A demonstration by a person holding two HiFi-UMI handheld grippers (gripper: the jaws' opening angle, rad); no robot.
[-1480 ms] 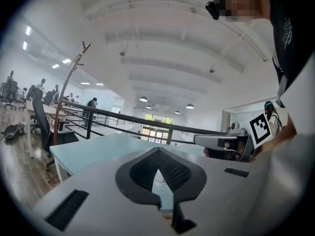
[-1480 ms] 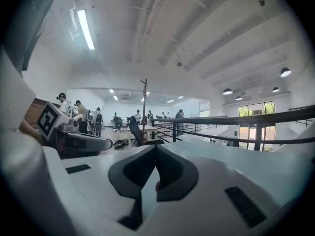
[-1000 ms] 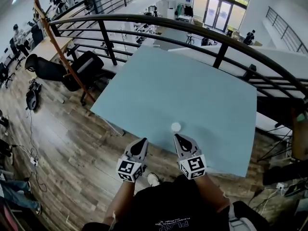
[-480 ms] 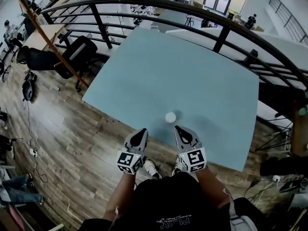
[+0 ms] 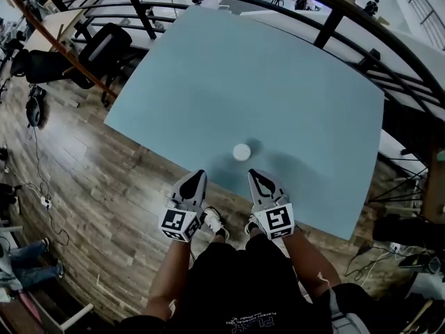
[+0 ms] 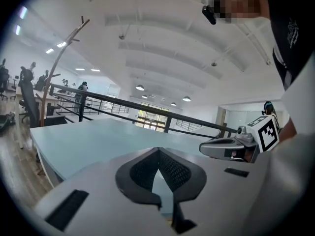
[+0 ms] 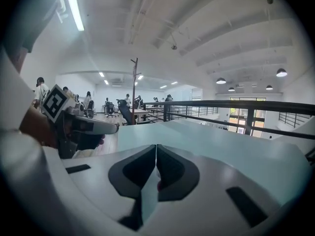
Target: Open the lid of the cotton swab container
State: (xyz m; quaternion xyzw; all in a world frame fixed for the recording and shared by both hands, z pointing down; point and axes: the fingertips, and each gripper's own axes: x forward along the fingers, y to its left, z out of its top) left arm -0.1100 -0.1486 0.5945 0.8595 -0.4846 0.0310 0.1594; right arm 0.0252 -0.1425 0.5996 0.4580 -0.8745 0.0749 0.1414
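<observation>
Container [image 5: 241, 152] near table's [image 5: 313, 103] near edge; my left gripper [image 5: 192, 184] and right gripper [image 5: 259, 184] hover closed, empty, poised short of it.

The head camera looks steeply down on the table [image 5: 278, 82], railing [image 5: 327, 26] at 12 o'clock. Cameras on the left gripper [image 5: 197, 176] and right gripper [image 5: 253, 175] sit low at its near edge, facing across it toward that railing, shared by all three views.
</observation>
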